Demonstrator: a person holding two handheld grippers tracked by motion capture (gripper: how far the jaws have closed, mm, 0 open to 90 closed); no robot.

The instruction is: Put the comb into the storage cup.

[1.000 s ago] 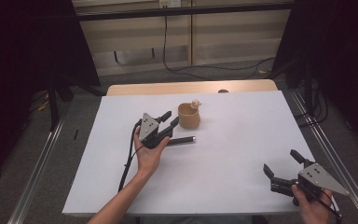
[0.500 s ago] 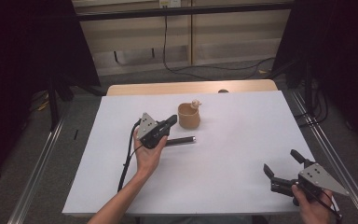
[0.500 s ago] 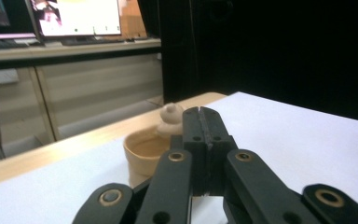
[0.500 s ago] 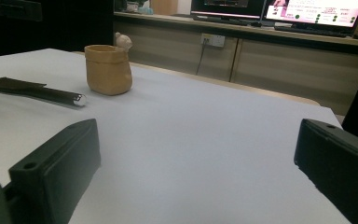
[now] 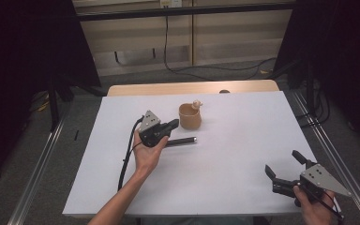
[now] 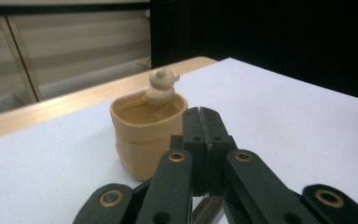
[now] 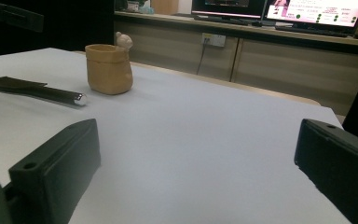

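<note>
Closing in on the cup (image 5: 190,117), the left gripper (image 5: 172,125) is sitting a little nearer it than a second ago, while the right gripper (image 5: 284,170) is staying where it was.

The cup, a tan pot with a small bear figure (image 5: 197,103) perching on its far rim, is standing upright on the white desk (image 5: 243,140) toward the far middle. In the left gripper view the cup (image 6: 142,135) is rising just beyond the black fingers (image 6: 204,140), which are pressing together with nothing between them, and the bear (image 6: 161,86) is peeking over the rim. A dark pen (image 5: 182,141) with a silvery tip is lying flat just in front of the cup, partly under the left hand (image 5: 146,152), apart from the cup. In the right gripper view the pen (image 7: 32,90) is lying left of the cup (image 7: 108,68), not touching it.

Well apart, at the near right corner of the desk, the right gripper is hanging with its fingers (image 7: 56,168) spreading wide and holding nothing; the right hand (image 5: 315,208) is gripping it from below.

Beyond the desk, a monitor (image 7: 314,11) is glowing with writing too small to read, and a wall socket (image 7: 214,39) with a cable is showing on the panel below. No label is readable on the cup or pen.
</note>
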